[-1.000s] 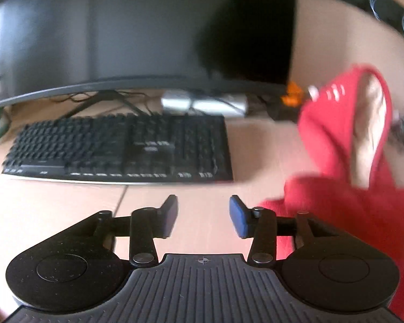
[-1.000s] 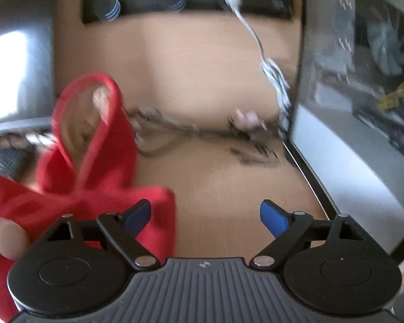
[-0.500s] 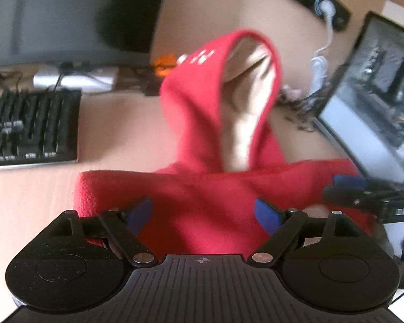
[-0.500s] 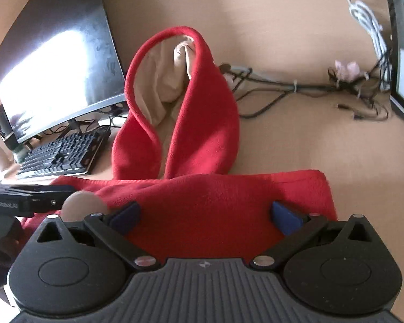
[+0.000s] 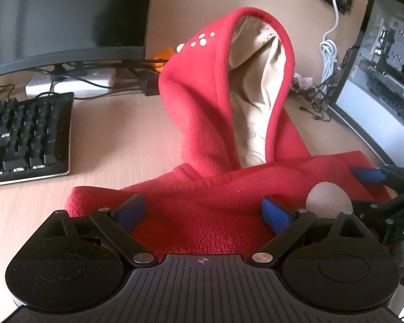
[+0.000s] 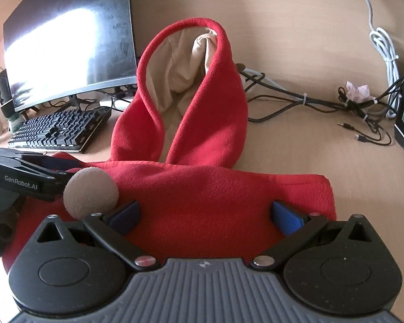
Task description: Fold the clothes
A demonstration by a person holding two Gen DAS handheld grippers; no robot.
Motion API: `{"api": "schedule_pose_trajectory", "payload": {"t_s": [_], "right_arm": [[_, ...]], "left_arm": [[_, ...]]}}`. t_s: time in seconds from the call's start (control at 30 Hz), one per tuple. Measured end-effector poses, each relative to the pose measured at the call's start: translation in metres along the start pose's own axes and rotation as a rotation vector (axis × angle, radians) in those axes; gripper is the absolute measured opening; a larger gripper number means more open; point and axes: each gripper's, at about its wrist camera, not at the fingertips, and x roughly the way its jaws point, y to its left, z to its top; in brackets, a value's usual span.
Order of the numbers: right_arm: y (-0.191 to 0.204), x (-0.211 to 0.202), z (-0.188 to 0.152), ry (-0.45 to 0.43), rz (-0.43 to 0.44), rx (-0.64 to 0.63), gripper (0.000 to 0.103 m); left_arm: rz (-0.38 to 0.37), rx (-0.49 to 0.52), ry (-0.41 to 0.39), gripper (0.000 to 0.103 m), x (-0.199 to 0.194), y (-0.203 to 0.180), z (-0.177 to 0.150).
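A red fleece hooded garment [image 5: 202, 204] [image 6: 202, 193] lies on the wooden desk [image 5: 115, 140]. Its hood [image 5: 202, 102] [image 6: 218, 113] stands upright and shows a beige lining. A beige pompom [image 5: 327, 199] [image 6: 90, 191] rests on the body fabric. My left gripper [image 5: 203, 210] hovers over the garment's near left part. Its jaws are opening, with red fabric lying between them, and the pads do not press on it. My right gripper [image 6: 206, 214] stands open over the near right part, also with fabric between unpressing pads. Each gripper shows at the edge of the other's view.
A black keyboard [image 5: 27, 137] and a curved monitor [image 5: 62, 13] stand to the left. A glass-sided computer case [image 5: 385, 62] stands to the right. Dark cables [image 6: 309, 102] and a white cord [image 5: 328, 51] lie behind the hood, by a white power strip [image 5: 70, 83].
Both grippers swung in toward the garment and sank over its near edge. Both sets of jaws spread wider. The hood kept standing upright.
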Motion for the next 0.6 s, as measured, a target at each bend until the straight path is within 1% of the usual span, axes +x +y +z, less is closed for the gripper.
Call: {"api": "schedule_pose_trajectory", "payload": {"t_s": [0.13,0.3,0.5,0.6], "right_arm": [[0.003,-0.001,-0.002,-0.018,-0.018,-0.001,0.103],[0.024,-0.001,-0.004,-0.027,-0.126,-0.070,0.103],[0.029,-0.010,0.001,0.058,-0.186,0.006,0.103],[0.027,-0.008,0.006,0.146,-0.196,0.042,0.103]], "left_arm": [[0.016,0.020,-0.012,0.097,-0.001,-0.003,-0.004],[0.026,0.032,-0.017,0.097,-0.001,-0.005,-0.005],[0.028,0.032,-0.014,0.097,-0.001,-0.006,-0.006],[0.027,0.007,0.012,0.097,-0.003,-0.005,-0.001]]}}
